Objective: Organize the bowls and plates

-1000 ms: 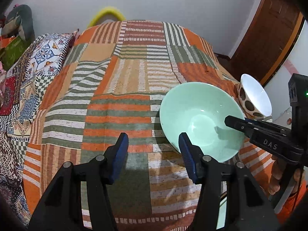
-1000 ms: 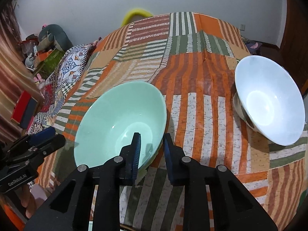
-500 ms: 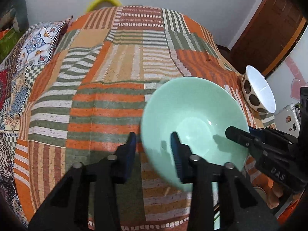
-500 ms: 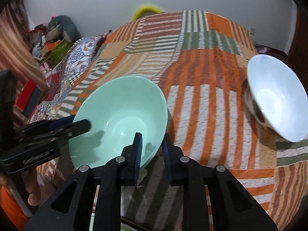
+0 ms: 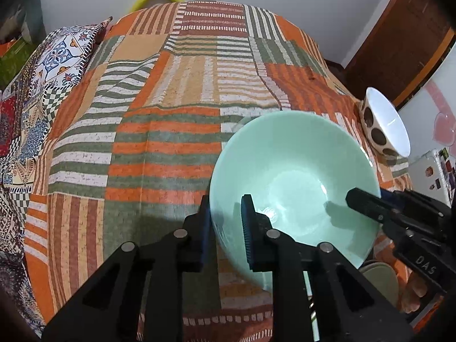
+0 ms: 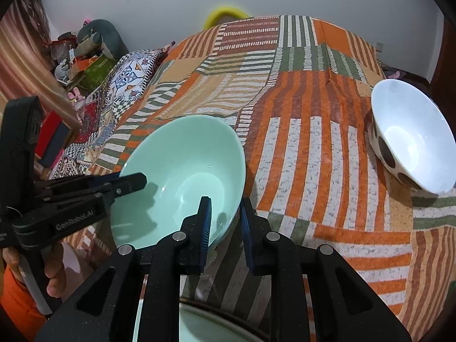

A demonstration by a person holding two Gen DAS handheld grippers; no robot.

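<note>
A mint green bowl is held tilted above the striped bedspread; it also shows in the right wrist view. My left gripper is shut on its near rim, one finger inside and one outside. My right gripper is shut on the opposite rim. Each gripper shows in the other's view, the right one and the left one. A white bowl with brown spots lies tilted on the bed at the right.
The patchwork bedspread covers the bed. A patterned pillow lies at the left. More green dishware sits below the right gripper. A brown door stands at the right.
My left gripper moved right and closed onto the green bowl's rim. The bowl, held by the right gripper throughout, is now gripped on both sides.
</note>
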